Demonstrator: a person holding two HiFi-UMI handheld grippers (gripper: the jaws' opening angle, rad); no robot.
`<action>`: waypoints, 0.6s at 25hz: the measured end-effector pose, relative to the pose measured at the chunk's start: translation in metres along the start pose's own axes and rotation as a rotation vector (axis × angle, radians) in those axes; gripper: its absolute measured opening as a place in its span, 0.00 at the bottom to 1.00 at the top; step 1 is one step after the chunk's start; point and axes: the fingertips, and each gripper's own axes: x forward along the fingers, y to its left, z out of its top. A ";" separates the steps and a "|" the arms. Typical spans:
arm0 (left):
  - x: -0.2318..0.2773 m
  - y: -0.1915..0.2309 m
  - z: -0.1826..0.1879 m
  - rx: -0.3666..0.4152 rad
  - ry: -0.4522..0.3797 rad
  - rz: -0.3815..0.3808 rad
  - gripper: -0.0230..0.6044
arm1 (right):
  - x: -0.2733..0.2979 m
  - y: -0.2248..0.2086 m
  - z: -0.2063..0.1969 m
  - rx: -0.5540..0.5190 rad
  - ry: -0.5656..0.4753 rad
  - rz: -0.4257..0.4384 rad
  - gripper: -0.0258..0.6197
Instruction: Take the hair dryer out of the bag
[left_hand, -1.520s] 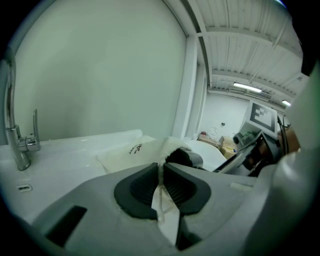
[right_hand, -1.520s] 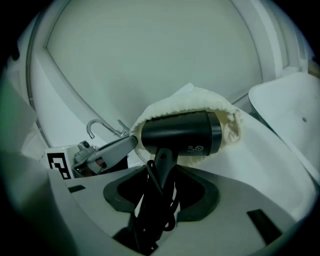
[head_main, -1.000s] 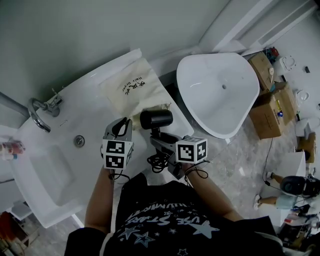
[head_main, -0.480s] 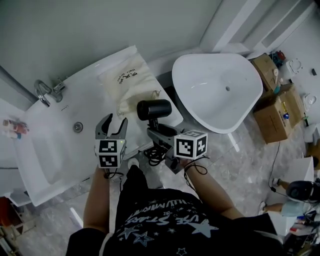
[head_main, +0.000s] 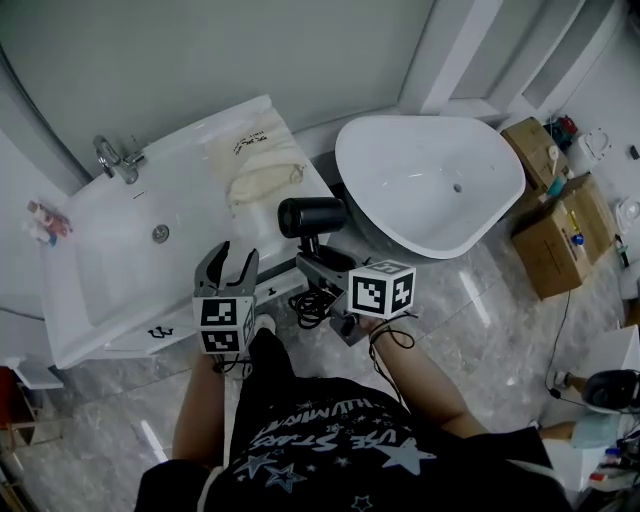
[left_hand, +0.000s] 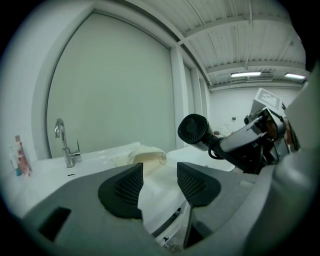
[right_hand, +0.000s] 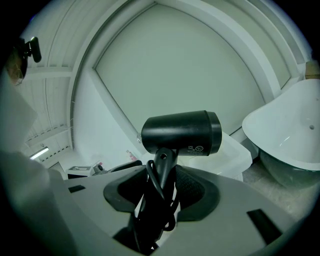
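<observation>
Right gripper (right_hand: 161, 186): jaws clamped on handle of hair dryer (right_hand: 181, 131), coiled cord caught between them. Dryer held in air, clear of bag (head_main: 262, 168).
Left gripper (left_hand: 159, 182): jaws just opened, nothing between. Bag released since a second ago, lies slack on counter (head_main: 205, 215), well apart.
Extraction looks done.
Bag's dark print and dryer's small markings unreadable.

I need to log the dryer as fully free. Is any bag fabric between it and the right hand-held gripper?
Nothing visible. The right hand-held gripper clamps the hair dryer by its handle directly, with no fabric in the grip. The cloth bag lies apart on the vanity top, beyond the dryer.
</observation>
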 end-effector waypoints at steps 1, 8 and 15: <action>-0.009 -0.007 -0.002 -0.005 -0.002 0.006 0.40 | -0.008 0.003 -0.004 -0.012 0.002 0.001 0.31; -0.073 -0.057 -0.018 -0.044 0.003 0.059 0.27 | -0.061 0.018 -0.037 -0.045 0.017 0.013 0.31; -0.129 -0.094 -0.036 -0.050 0.012 0.102 0.13 | -0.096 0.036 -0.073 -0.049 0.031 0.038 0.31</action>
